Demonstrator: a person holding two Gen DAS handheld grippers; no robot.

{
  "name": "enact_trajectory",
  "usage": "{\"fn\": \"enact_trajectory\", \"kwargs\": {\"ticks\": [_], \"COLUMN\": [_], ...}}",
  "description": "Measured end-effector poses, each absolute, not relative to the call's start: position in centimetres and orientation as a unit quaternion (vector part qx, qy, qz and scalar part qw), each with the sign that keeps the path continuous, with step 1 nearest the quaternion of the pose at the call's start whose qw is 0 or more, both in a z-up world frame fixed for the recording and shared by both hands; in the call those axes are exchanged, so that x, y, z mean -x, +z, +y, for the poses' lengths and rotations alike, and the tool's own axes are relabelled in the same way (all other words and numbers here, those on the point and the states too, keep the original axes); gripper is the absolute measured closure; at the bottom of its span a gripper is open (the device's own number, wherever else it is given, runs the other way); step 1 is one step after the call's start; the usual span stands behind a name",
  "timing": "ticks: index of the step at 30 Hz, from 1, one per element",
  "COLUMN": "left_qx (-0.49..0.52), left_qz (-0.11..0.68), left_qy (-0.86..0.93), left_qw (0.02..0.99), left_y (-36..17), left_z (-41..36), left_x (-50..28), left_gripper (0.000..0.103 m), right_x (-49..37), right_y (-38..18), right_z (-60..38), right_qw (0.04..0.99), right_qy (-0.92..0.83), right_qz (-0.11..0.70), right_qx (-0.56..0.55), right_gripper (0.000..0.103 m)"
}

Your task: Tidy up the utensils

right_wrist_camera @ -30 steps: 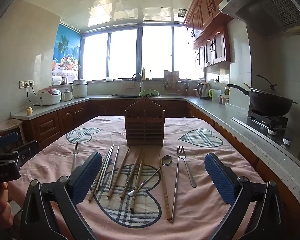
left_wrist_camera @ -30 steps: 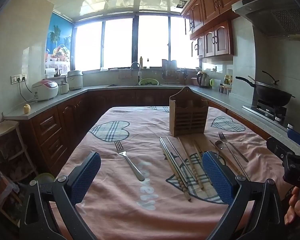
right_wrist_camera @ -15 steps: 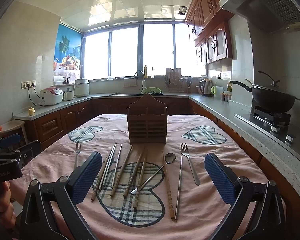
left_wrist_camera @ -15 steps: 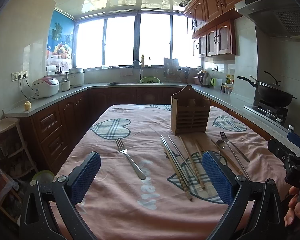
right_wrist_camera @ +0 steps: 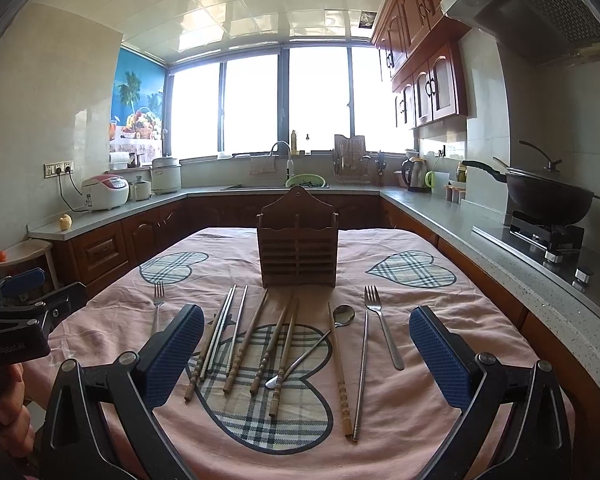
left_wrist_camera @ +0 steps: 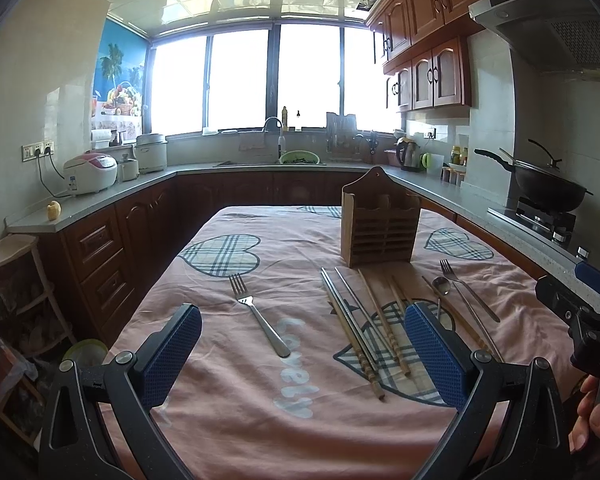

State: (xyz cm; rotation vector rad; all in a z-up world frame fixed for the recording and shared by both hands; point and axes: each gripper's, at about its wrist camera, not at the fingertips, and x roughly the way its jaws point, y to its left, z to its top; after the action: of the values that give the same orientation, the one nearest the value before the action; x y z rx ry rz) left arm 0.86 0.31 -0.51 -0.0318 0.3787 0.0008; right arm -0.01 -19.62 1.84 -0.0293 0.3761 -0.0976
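Chopsticks (right_wrist_camera: pixel 256 344), spoon (right_wrist_camera: pixel 342 316) and forks (right_wrist_camera: pixel 382 326) lie before our wooden holder (right_wrist_camera: pixel 297 254), long axes toward twelve o'clock. Our left gripper (left_wrist_camera: pixel 302 354) and right gripper (right_wrist_camera: pixel 306 356) hover spread wide, empty.

Both cameras sit low at the near edge of the table (right_wrist_camera: pixel 480 280), looking down its length toward the window (right_wrist_camera: pixel 284 100) and the sink counter. The left wrist view is off toward the near left corner, so the wooden holder (left_wrist_camera: pixel 380 224) lands right of centre. The right wrist view faces that holder (right_wrist_camera: pixel 298 248) pretty much head-on. Both catch the same spread of utensils, and each sees the other gripper at its side edge (left one (right_wrist_camera: pixel 16 320), right one (left_wrist_camera: pixel 580 308)).
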Motion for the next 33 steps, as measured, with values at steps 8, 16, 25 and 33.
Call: {"fn": "enact_trajectory", "kwargs": {"ticks": [8,16,25,33], "left_qx": [0.018,0.018,0.018,0.029], "left_qz": [0.191,0.192,0.199,0.22], "left_qy": [0.001,0.0,0.0,-0.005], "left_qw": [0.982,0.981,0.98,0.975], "left_y": [-0.5,-0.5,-0.6,-0.7], "left_z": [0.3,0.3,0.3,0.7], "left_x": [-1.0,-1.1,-1.8,-3.3], "left_gripper": [0.001,0.001,0.001,0.001], "right_x": [-0.1,-0.1,-0.2,-0.9], "right_y": [1.7,1.8,1.7,1.7], "right_z": [-19.6,-19.4,-19.3,-19.6], "right_qw": [0.981,0.981,0.981,0.98], "right_qy": [-0.045,-0.044,-0.043,-0.037], "right_qz": [0.187,0.187,0.188,0.195], "right_qx": [0.015,0.015,0.014,0.008], "right_gripper": [0.0,0.0,0.0,0.0]}}
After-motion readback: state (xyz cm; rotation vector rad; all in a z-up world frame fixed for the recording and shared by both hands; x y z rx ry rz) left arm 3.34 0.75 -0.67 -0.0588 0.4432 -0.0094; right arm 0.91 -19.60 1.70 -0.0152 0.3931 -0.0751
